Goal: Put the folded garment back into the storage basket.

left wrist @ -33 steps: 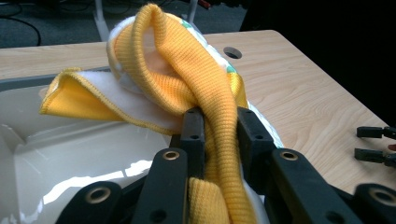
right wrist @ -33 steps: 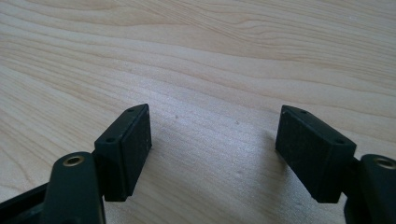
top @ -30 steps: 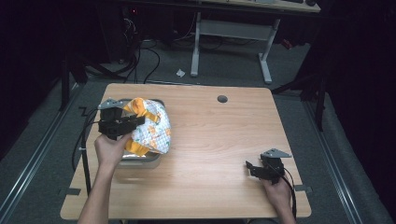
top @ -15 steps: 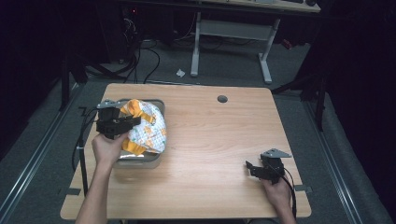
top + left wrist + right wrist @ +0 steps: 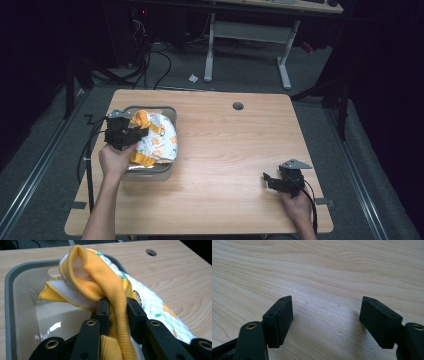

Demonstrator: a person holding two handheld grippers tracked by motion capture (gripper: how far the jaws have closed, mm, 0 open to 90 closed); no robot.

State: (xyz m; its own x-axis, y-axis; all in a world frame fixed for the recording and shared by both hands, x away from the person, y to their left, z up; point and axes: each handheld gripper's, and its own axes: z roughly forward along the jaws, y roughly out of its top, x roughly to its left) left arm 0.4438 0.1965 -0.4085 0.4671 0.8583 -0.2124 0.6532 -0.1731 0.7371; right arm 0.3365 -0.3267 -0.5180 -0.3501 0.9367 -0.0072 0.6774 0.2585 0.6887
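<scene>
The left gripper (image 5: 131, 135) is held over the grey tub (image 5: 170, 114) at about nine o'clock on the wooden counter (image 5: 240, 150), with the person's left hand (image 5: 115, 160) wrapped behind it and the forearm reaching in from the near edge. In the left gripper view, the jaws are seen pinched on the ribbed yellow band (image 5: 117, 307) of a small quilted garment (image 5: 155, 305). The garment (image 5: 157, 140) is white with orange and green printed shapes and yellow trim, and it is bunched up, lying partly in the tub and draped over the tub's right rim. A yellow-edged white flap (image 5: 65, 295) is seen folded beneath the band inside the tub, whose pale floor (image 5: 50, 322) is bare toward the left. The right gripper (image 5: 272, 181) is rested low on the counter at about five o'clock, well apart from the tub, with the right hand (image 5: 299, 207) behind it. Its jaws are spread wide over bare wood grain (image 5: 324, 277), with nothing held between them.
</scene>
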